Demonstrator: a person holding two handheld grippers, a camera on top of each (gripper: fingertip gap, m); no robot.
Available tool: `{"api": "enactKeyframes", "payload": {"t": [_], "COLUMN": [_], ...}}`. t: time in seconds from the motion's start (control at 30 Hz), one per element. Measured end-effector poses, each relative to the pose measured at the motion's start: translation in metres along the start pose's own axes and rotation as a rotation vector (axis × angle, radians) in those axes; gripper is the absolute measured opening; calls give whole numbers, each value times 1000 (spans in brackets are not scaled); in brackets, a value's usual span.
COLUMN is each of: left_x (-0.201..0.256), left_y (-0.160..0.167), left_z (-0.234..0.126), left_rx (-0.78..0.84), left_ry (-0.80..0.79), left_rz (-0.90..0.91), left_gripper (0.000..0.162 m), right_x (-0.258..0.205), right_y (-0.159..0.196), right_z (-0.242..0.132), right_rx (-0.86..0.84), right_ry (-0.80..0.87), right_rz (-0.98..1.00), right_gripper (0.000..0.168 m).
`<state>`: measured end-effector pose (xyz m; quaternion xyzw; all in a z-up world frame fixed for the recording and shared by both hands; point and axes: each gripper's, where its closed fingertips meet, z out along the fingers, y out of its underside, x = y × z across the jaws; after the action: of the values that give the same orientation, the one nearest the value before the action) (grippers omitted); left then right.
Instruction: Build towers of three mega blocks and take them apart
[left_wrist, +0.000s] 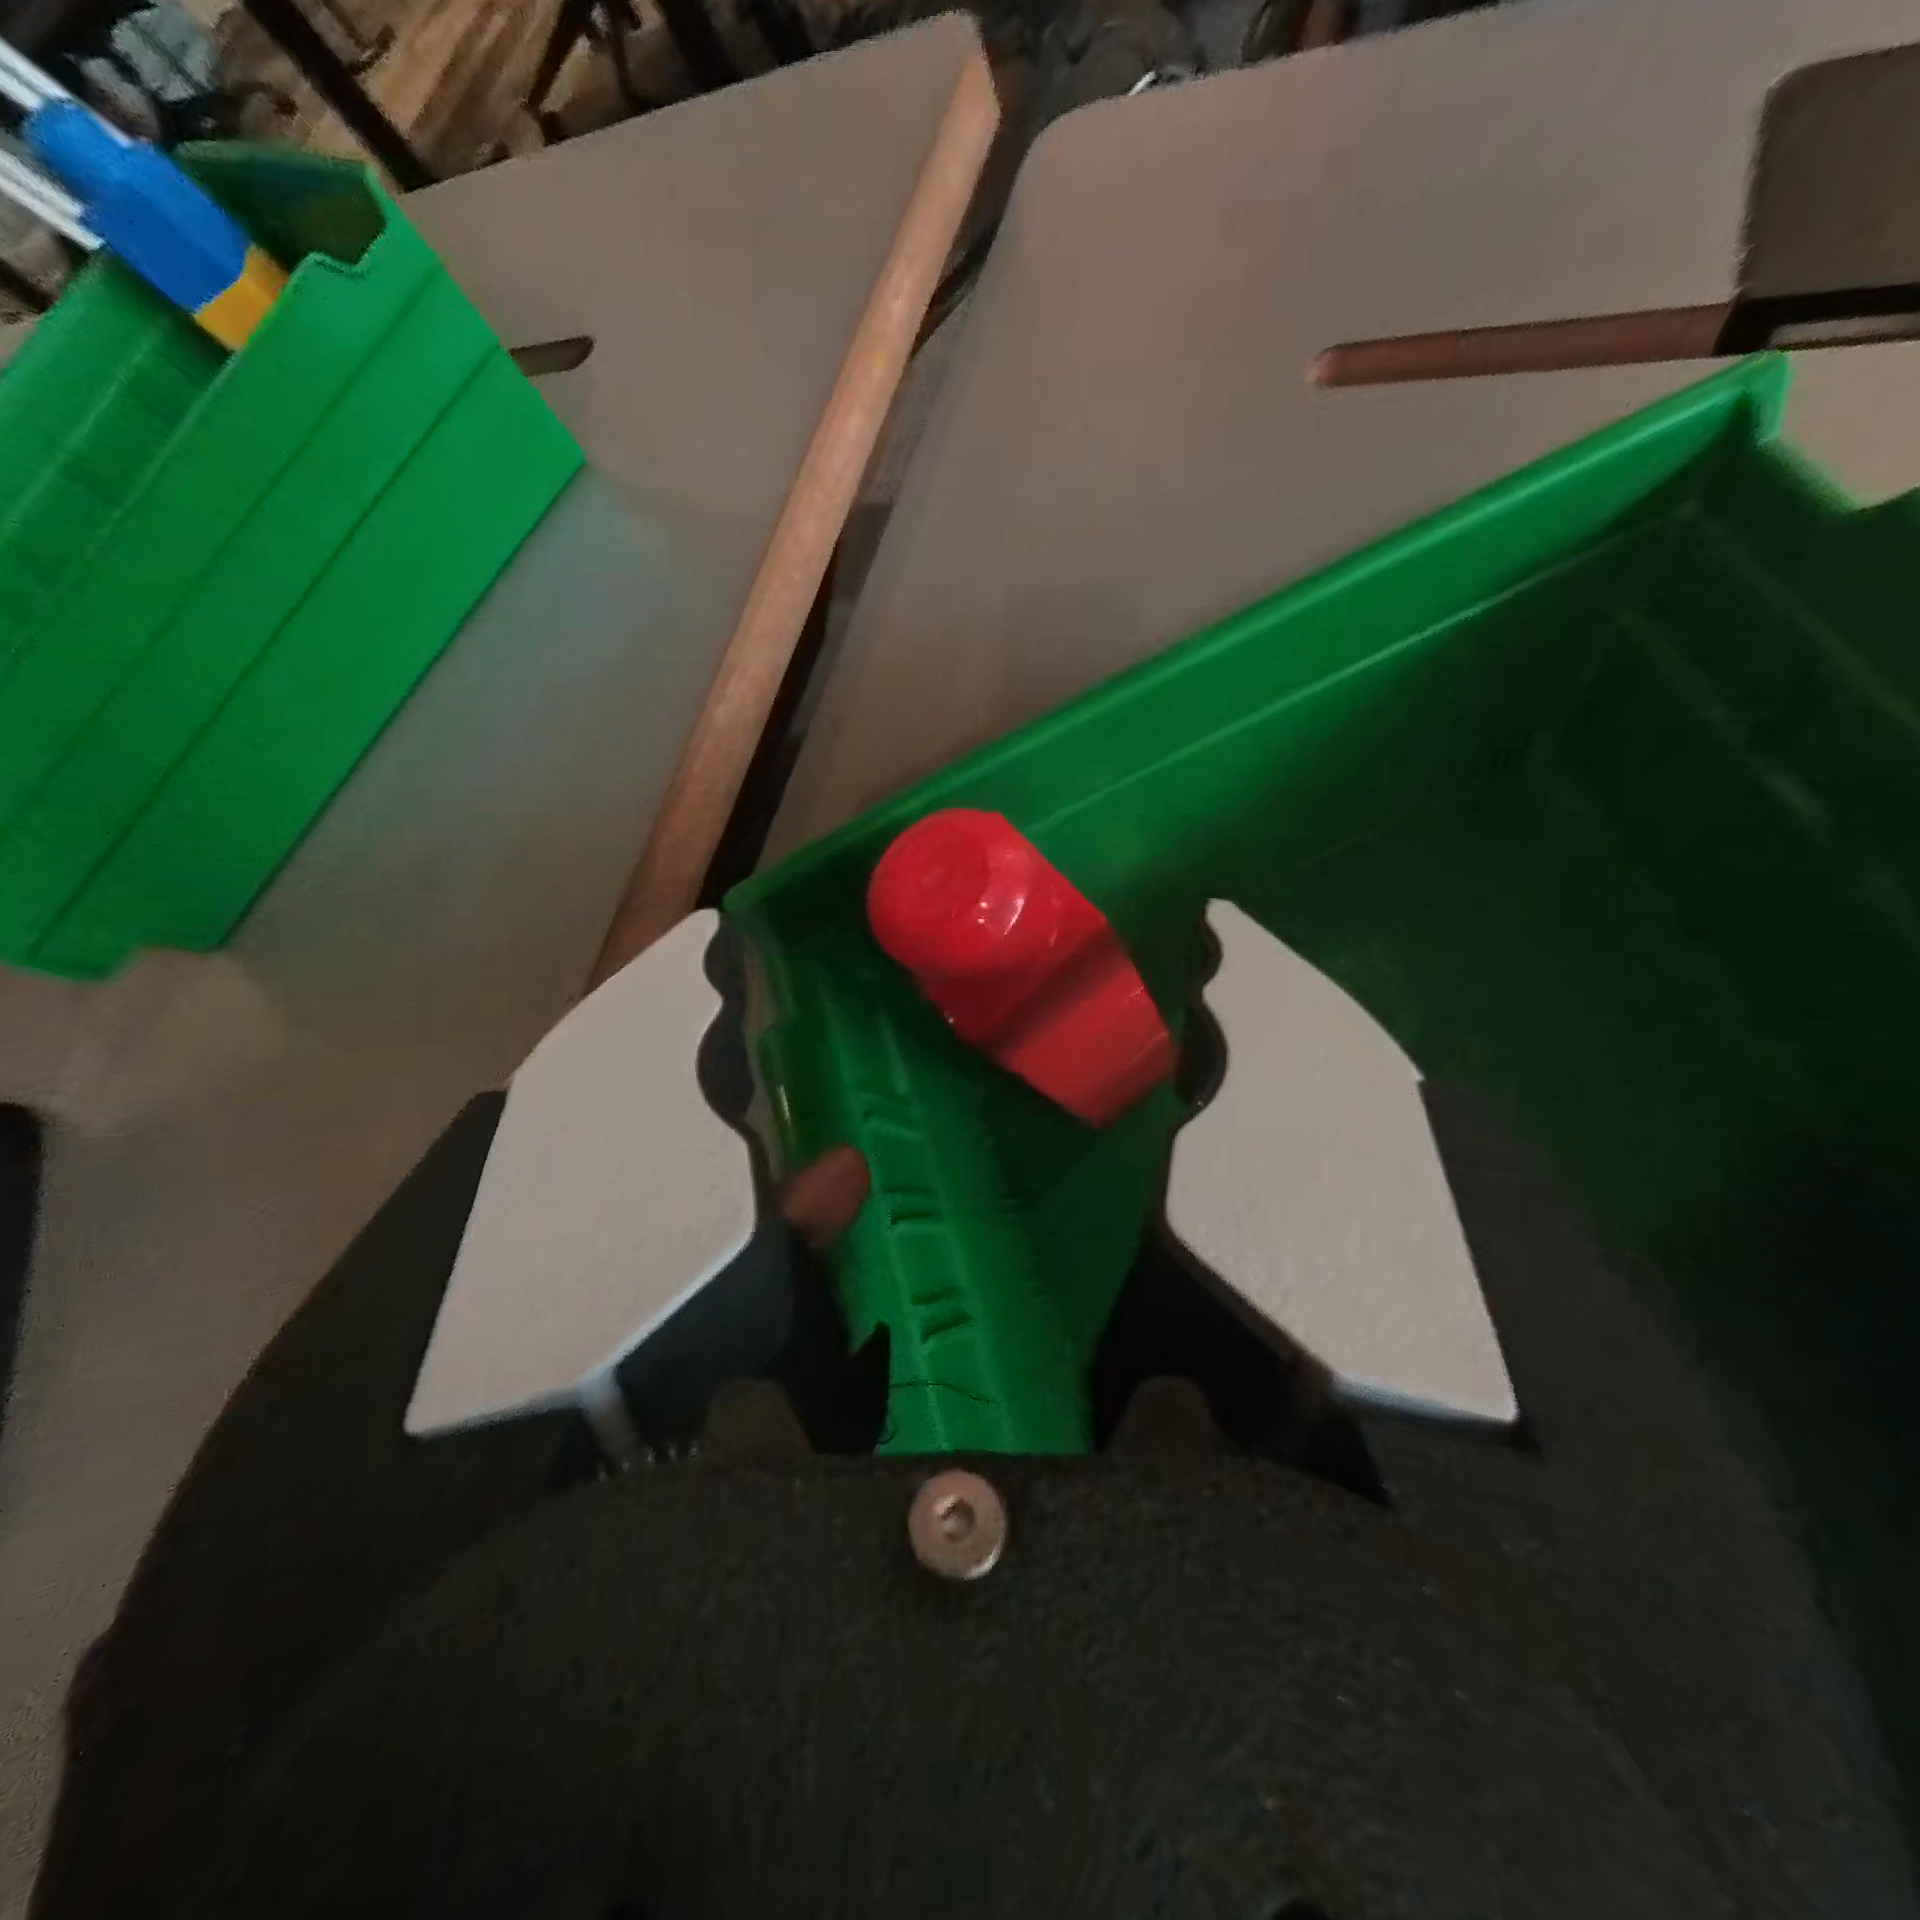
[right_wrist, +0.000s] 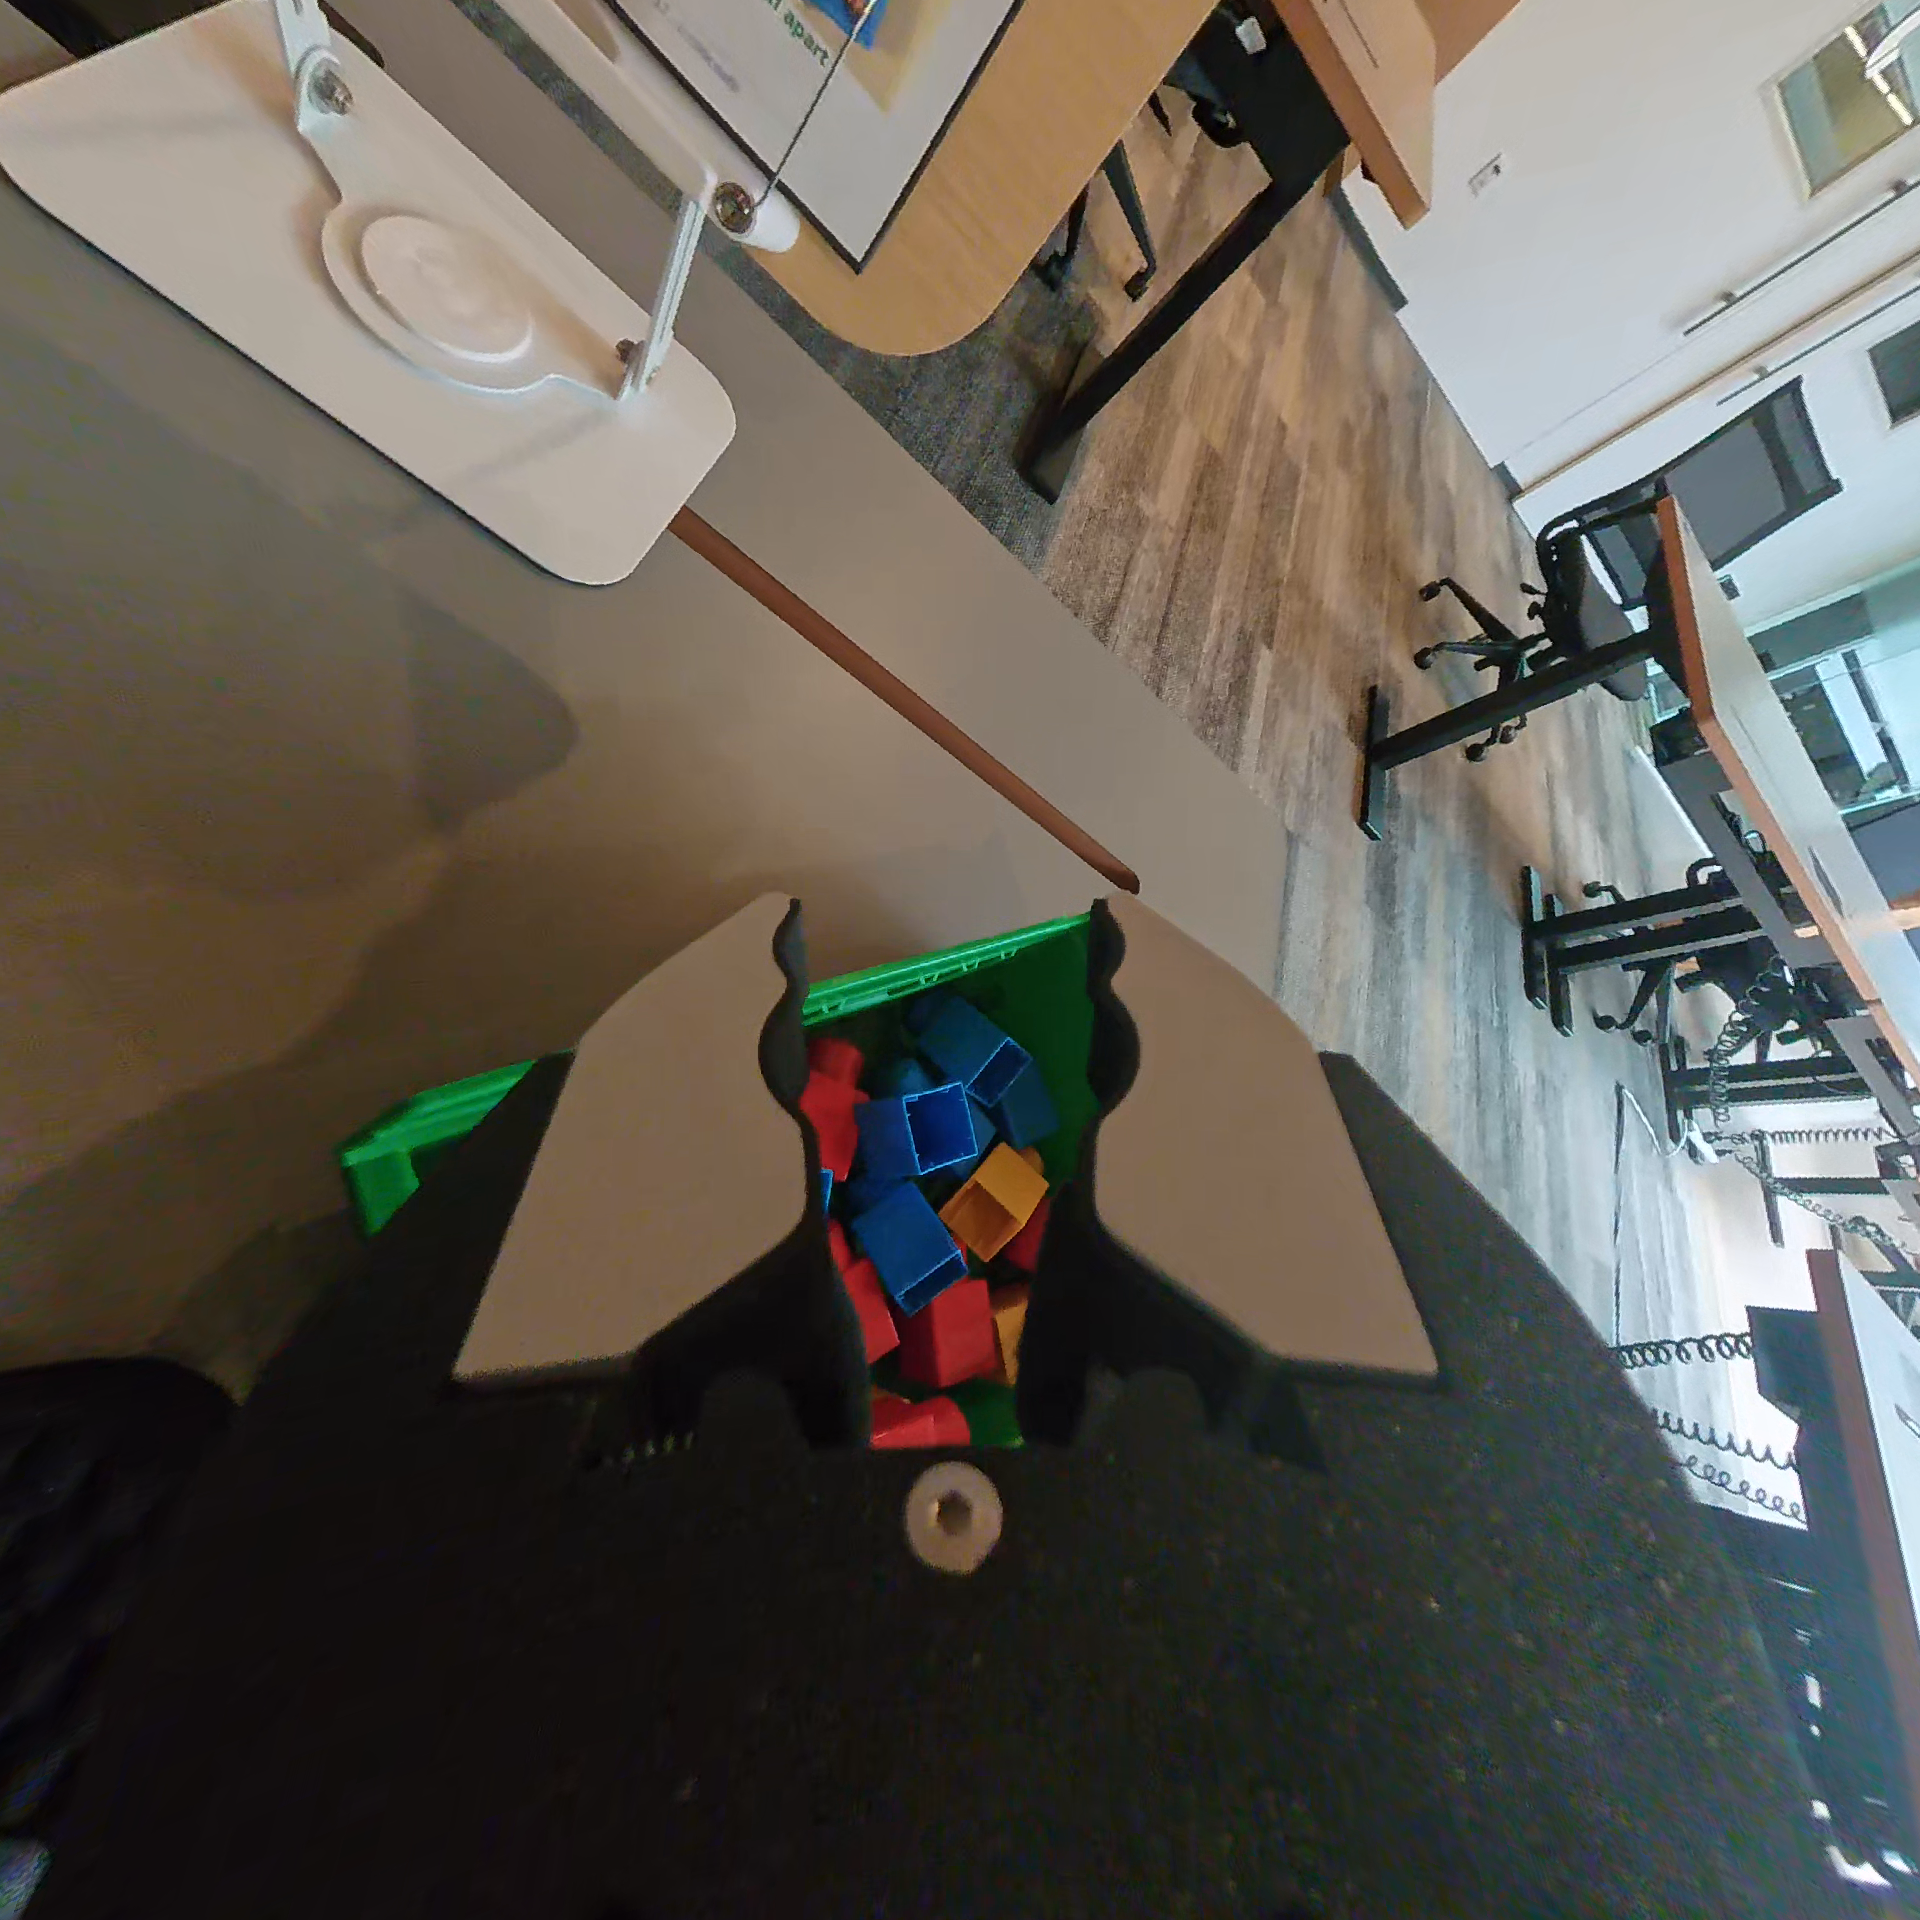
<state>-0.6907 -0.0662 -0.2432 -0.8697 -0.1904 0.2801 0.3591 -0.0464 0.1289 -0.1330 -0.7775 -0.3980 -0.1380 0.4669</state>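
In the left wrist view my left gripper (left_wrist: 966, 914) is open over the near corner of a green bin (left_wrist: 1351, 707). A red mega block (left_wrist: 1008, 977) lies between the fingers with its stud pointing up-left. It is close against the right finger and clear of the left one. A second green bin (left_wrist: 239, 582) at the far left has a blue block on a yellow block (left_wrist: 156, 218) sticking out of it. In the right wrist view my right gripper (right_wrist: 945, 909) is open and empty above a green bin (right_wrist: 935, 966) holding several red, blue and yellow blocks (right_wrist: 914, 1132).
Two grey tabletops meet at a brown wooden gap (left_wrist: 821, 540). A white stand base with a hinged arm (right_wrist: 416, 291) sits on the table beyond the right gripper. The table edge (right_wrist: 1174, 727) drops to a floor with desks and office chairs on the right. My right fingertips sit around 70 centimeters from my left ones.
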Motion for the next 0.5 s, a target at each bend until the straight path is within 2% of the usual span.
{"api": "enactKeyframes", "payload": {"t": [0.2,0.5], "left_x": [-4,3], "left_y": [2,14], "left_z": [3,17], "left_rx": [-43,-140], "left_ry": [-81,-101], "left_rz": [21,22], "left_gripper": [79,79], "right_x": [3,3], "right_y": [2,-1], "right_z": [-1,-3], "right_rx": [0,13], "right_ry": [11,19], "right_rz": [4,-8], "right_gripper": [51,50]}}
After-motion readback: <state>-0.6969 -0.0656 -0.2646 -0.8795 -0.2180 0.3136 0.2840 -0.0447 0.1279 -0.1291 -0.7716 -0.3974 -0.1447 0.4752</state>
